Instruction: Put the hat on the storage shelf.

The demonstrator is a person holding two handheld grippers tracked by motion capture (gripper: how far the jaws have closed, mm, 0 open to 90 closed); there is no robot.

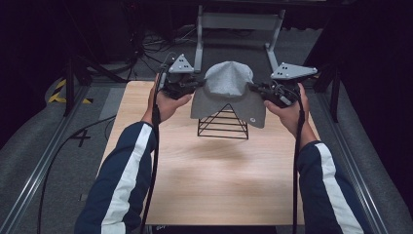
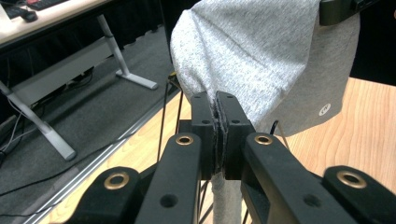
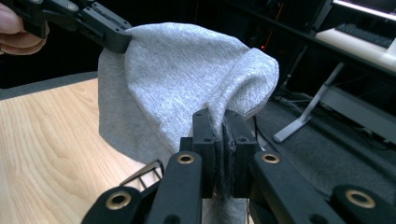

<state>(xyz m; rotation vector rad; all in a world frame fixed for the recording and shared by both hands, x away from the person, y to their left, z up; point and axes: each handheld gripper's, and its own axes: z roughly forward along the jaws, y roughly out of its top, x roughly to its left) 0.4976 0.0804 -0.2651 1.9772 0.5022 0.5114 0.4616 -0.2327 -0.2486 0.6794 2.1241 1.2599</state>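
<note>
A grey knit hat (image 1: 228, 90) hangs over the top of a black wire pyramid stand (image 1: 223, 124) at the far middle of the wooden table (image 1: 209, 180). My left gripper (image 1: 197, 85) is shut on the hat's left edge, and my right gripper (image 1: 254, 87) is shut on its right edge. In the left gripper view the jaws pinch grey cloth (image 2: 261, 56) at their tips (image 2: 218, 105); the other gripper (image 2: 338, 11) bites the hat's far side. In the right gripper view the jaws (image 3: 223, 119) clamp a fold of the hat (image 3: 177, 79), with the left gripper (image 3: 112, 35) at the far edge.
A grey metal table frame (image 1: 238, 34) stands on the floor beyond the table, with cables beside it. Metal rails (image 1: 53, 146) run along both sides of the table. Black cables (image 1: 155, 161) trail from both grippers along the person's sleeves.
</note>
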